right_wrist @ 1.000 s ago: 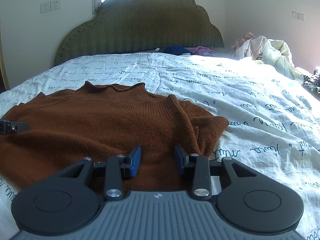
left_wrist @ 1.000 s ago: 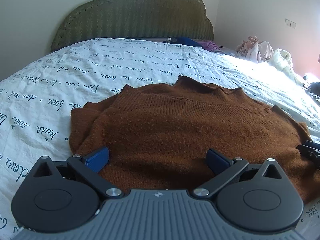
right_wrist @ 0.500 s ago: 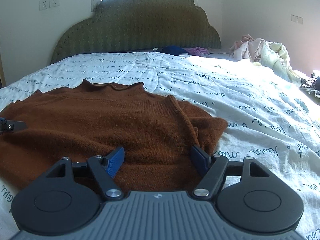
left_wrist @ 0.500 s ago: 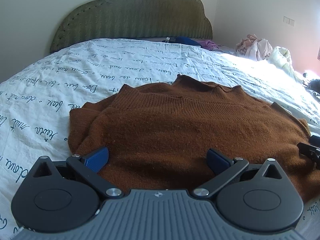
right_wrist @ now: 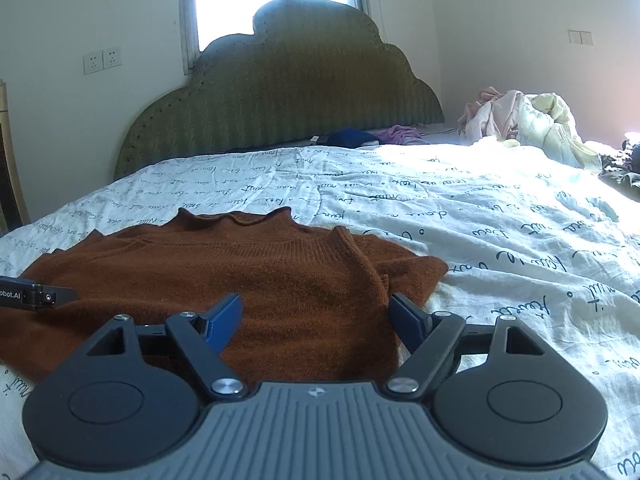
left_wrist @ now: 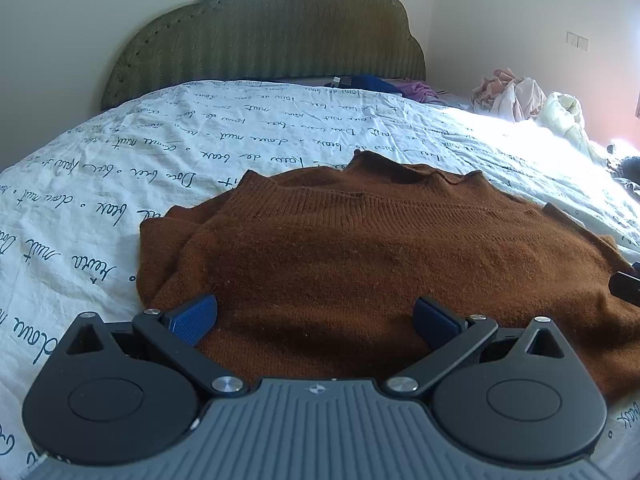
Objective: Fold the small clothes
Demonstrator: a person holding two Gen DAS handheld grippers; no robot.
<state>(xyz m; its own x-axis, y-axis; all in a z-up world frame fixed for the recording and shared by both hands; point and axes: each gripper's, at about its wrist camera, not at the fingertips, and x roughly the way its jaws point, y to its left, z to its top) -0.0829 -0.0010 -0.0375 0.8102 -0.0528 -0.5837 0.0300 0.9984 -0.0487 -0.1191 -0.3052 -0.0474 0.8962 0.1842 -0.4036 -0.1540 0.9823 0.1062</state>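
On the bed, over the white cover printed with script, lies flat the brown sweater, neck turned toward the green headboard, sleeves seemingly tucked in at both sides so that a compact rectangle is formed. Hovers low over the near hem at its left part the left hand-held gripper, jaws wide apart, nothing clamped between the blue pads. Sits over the right part of the hem the right hand-held gripper, jaws just having been opening and now standing wide, knit under them but not pinched, pads not pressing on it. Visible also the tip of each tool at the edge of the other view, so both placed side by side along the same hem.

Judged from this: one fold finished and released, hem not yet taken again. Called for next, probably: lowering both pairs of jaws to the hem, one near each corner, closing on both layers of the knit together, then lifting and carrying the hem toward the neck for a half fold. Needed care: thick, soft fabric, easy to grab only the top layer; equal height on both sides, otherwise a skewed edge. Well apart, at the far right of the bed, a heap of other clothes, likely waiting for the same treatment.
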